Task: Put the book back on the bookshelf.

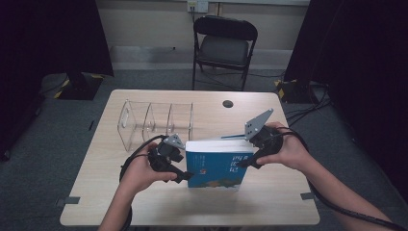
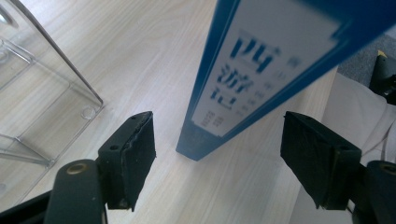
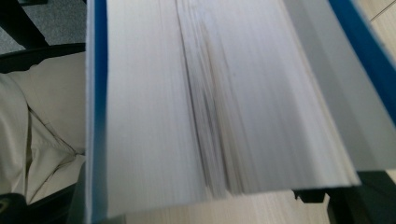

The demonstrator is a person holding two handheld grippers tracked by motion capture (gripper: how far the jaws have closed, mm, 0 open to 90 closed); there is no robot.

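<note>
Blue book: your thick blue-covered paperback book stands near the front middle of the pale wooden table, between your two grippers.
Left gripper: your left gripper sits at the book's left lower corner; in the left gripper view its black pads stand wide on either side of the spine's lower end, with clear gaps, so nothing is clamped.
Right gripper: your right gripper is at the book's right edge; in the right gripper view the fanned white page block comes in so close that it hides the jaws, so you cannot tell whether they press on it.
Hard to make out: the spine's blue characters on white are blurred; the cover's lower pattern is too small to read from the high view.
Book's look: blue covers, white page edges slightly parted in the middle, spine tilted in the left gripper view.
Farther out: a clear plastic divided rack lies behind your left hand, apart from the book.
</note>
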